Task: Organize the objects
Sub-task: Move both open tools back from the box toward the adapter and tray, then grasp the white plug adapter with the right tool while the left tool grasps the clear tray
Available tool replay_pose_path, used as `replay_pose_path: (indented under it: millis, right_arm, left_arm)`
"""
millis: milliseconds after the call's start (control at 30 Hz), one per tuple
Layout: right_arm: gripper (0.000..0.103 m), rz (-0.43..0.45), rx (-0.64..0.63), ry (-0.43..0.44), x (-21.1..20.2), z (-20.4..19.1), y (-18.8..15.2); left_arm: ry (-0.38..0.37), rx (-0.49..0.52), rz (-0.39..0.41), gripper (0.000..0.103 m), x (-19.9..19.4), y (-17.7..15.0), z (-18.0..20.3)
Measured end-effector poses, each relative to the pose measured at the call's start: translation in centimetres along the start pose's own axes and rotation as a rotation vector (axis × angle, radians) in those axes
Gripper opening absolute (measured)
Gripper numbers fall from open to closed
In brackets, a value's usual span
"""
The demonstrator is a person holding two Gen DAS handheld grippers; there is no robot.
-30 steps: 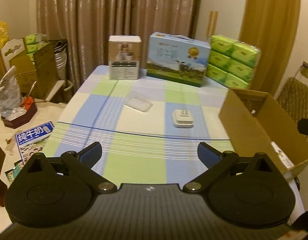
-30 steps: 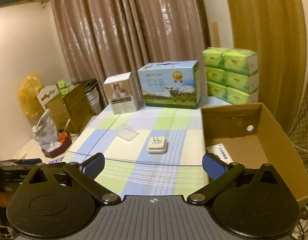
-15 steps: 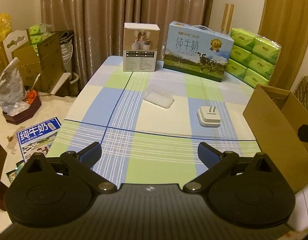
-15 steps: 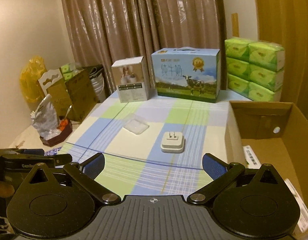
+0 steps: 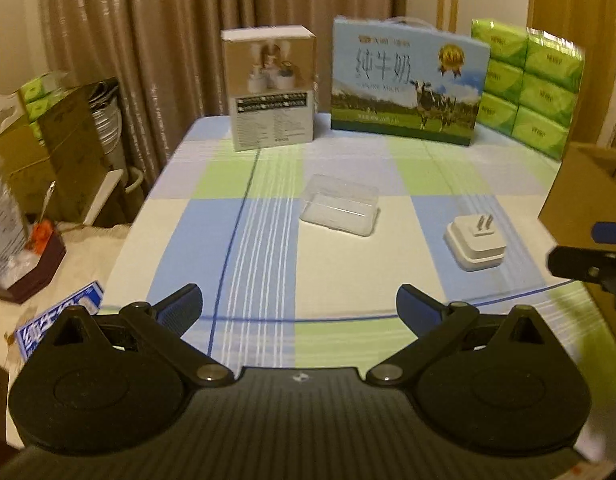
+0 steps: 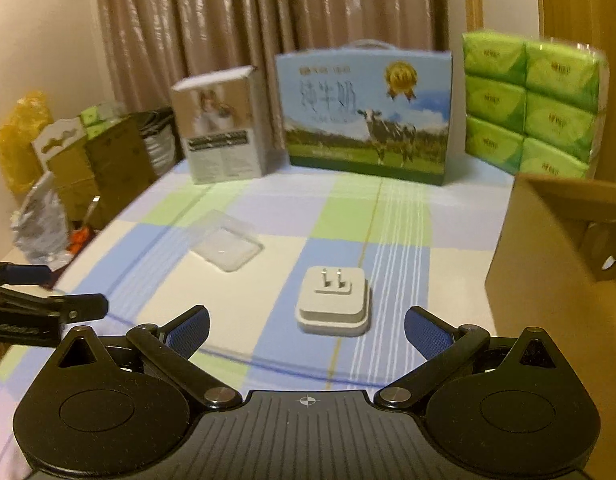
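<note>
A white plug adapter lies prongs-up on the checked tablecloth, just ahead of my right gripper, which is open and empty. The same plug adapter shows right of centre in the left wrist view. A clear plastic case rests beyond my left gripper, also open with nothing between its fingers; the clear plastic case sits left of the adapter in the right wrist view. A brown cardboard box stands open at the table's right side. The right gripper's fingers poke in from the right edge.
At the table's far edge stand a small white product box, a blue milk carton case and a pack of green tissues. Left of the table, on the floor, are cardboard boxes, bags and a blue leaflet.
Both grippers have moved forward and lower over the table; the adapter and clear case now look nearer. The right gripper now sits just behind the adapter. Both stayed open.
</note>
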State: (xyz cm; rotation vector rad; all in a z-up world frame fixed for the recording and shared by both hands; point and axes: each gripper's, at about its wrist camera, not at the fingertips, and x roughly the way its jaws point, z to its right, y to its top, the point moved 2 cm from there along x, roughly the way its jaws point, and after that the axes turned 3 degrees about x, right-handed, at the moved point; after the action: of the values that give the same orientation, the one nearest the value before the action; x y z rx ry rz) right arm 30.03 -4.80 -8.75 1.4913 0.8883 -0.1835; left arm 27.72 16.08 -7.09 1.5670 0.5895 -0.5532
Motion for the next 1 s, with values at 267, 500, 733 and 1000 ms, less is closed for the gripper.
replay_pose_path:
  millis: [267, 500, 733, 1000]
  right_arm:
    - [0.101, -0.034, 0.017, -0.042, 6.9, 1.7, -0.6]
    - [0.094, -0.065, -0.011, -0.06, 10.0, 1.3, -1.2]
    - [0.062, -0.06, -0.037, -0.114, 10.3, 1.1, -0.7]
    - [0.062, -0.038, -0.025, -0.127, 9.2, 2.1, -1.3]
  left_arm:
    - [-0.045, 0.036, -0.012, 0.101, 6.8, 0.7, -0.4]
    - [-0.091, 0.073, -0.01, 0.101, 10.7, 1.7, -0.1]
    - [-0.127, 0.098, 0.02, 0.102, 13.4, 3.4, 0.7]
    - [-0.153, 0.138, 0.03, 0.102, 17.1, 5.0, 1.6]
